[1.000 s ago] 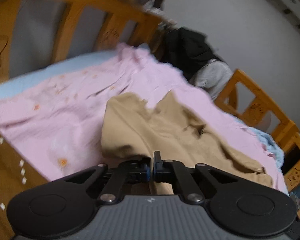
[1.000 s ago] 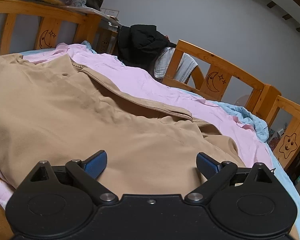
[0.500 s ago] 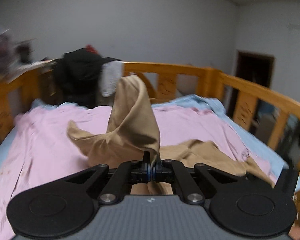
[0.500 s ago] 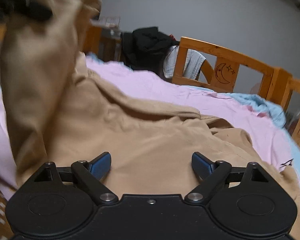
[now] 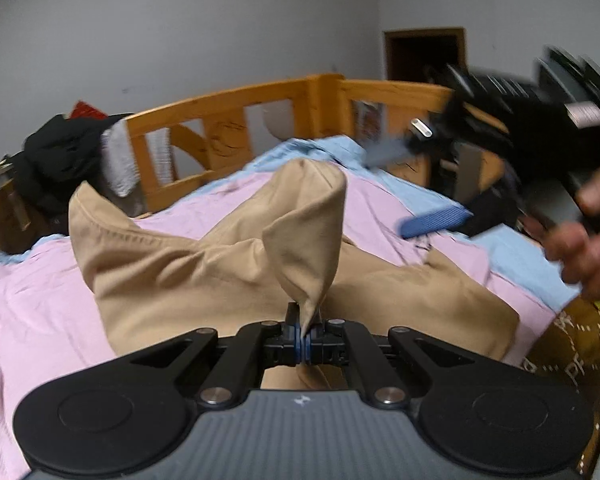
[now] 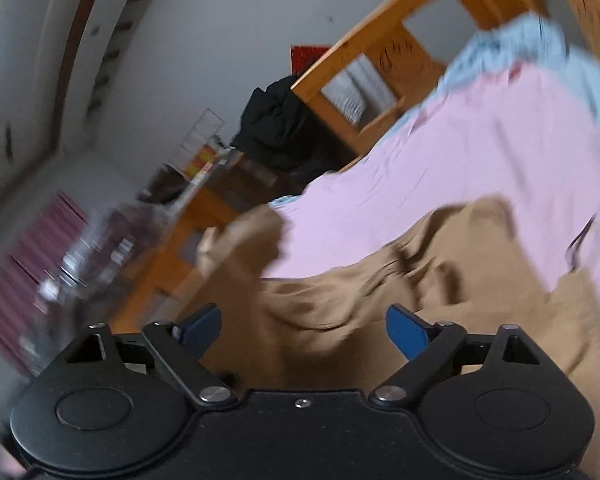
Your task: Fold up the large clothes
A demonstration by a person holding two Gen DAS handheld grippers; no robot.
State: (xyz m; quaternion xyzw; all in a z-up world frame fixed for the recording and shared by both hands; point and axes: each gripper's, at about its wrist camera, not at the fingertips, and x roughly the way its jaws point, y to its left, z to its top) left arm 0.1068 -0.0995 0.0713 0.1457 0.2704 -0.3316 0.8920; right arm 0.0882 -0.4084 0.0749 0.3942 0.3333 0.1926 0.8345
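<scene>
A large tan garment (image 5: 172, 276) lies on the pink sheet (image 5: 32, 320) of a bed. My left gripper (image 5: 303, 340) is shut on a pinched edge of the garment and holds a peak of cloth up above the rest. My right gripper (image 6: 302, 328) is open and empty, tilted and raised above the garment (image 6: 340, 292). In the left wrist view the right gripper (image 5: 412, 188) shows blurred at the right, open, held in a hand above the bed's far side.
A wooden bed rail (image 5: 236, 120) runs along the far side, with dark clothes (image 5: 56, 160) hung on it. A light blue sheet (image 5: 432, 188) lies beyond the pink one. A doorway (image 5: 424, 56) is in the back wall. Cluttered shelves (image 6: 100, 248) stand beside the bed.
My left gripper has swung right with the pinched cloth, carrying it over the garment. My right gripper has lifted off the garment, tilted and moved fast; it stays open.
</scene>
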